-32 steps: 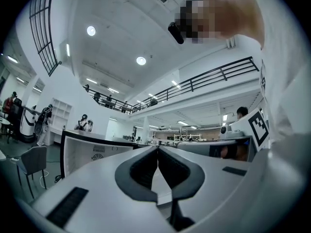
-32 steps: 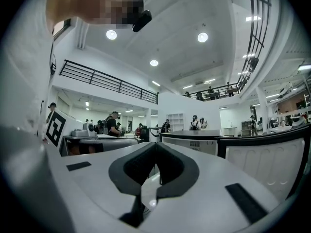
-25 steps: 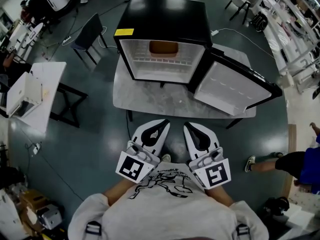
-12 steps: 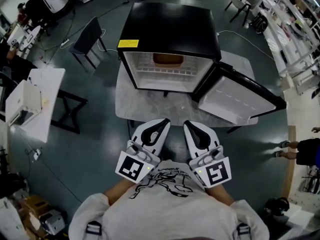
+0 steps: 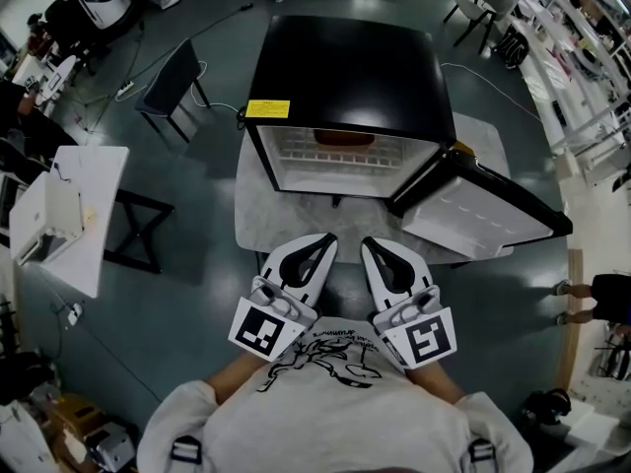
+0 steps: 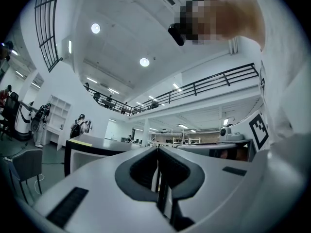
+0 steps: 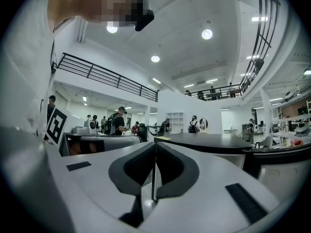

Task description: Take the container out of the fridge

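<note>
Seen from above, a person holds 2 grippers close to the chest, side by side. The left gripper (image 5: 323, 242) has its jaws pressed together with nothing between them. The right gripper (image 5: 369, 247) is likewise closed and empty. Ahead, well apart from both, a black fridge (image 5: 345, 67) stands on a grey table (image 5: 286, 227), its door (image 5: 483, 215) swung open. The brown container (image 5: 345, 137) sits inside the fridge, towards the back.
</note>
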`<action>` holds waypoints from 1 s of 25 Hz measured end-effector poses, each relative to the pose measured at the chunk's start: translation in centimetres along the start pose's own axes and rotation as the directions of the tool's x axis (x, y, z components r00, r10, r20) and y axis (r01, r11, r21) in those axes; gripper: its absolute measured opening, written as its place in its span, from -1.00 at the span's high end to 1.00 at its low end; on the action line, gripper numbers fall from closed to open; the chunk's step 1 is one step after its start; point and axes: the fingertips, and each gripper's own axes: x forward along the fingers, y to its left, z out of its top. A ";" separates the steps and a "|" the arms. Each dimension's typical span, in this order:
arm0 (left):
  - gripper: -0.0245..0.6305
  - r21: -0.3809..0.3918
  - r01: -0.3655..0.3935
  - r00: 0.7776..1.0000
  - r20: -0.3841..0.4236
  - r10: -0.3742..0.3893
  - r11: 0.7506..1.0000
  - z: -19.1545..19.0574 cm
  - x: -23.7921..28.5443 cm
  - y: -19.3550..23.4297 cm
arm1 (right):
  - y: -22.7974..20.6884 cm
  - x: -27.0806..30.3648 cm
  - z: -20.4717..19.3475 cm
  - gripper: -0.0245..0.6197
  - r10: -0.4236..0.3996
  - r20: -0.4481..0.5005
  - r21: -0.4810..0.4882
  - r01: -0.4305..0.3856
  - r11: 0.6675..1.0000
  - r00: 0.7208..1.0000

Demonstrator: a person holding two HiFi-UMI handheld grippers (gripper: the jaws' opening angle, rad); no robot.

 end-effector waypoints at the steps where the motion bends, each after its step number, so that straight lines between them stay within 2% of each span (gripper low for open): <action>1: 0.87 -0.003 -0.001 1.000 -0.001 0.001 1.000 0.0 0.1 0.6 | 0.0 0.6 0.0 0.84 0.002 -0.003 -0.001 -0.002 1.000 1.000; 12: 0.87 -0.015 -0.006 1.000 0.010 0.006 1.000 0.0 1.1 6.6 | -0.7 6.5 0.2 0.84 -0.004 -0.018 -0.019 0.003 1.000 1.000; 25: 0.87 -0.013 0.017 1.000 -0.019 -0.017 1.000 -0.6 3.0 10.4 | -2.2 10.6 -0.1 0.84 -0.024 -0.015 -0.007 0.024 1.000 1.000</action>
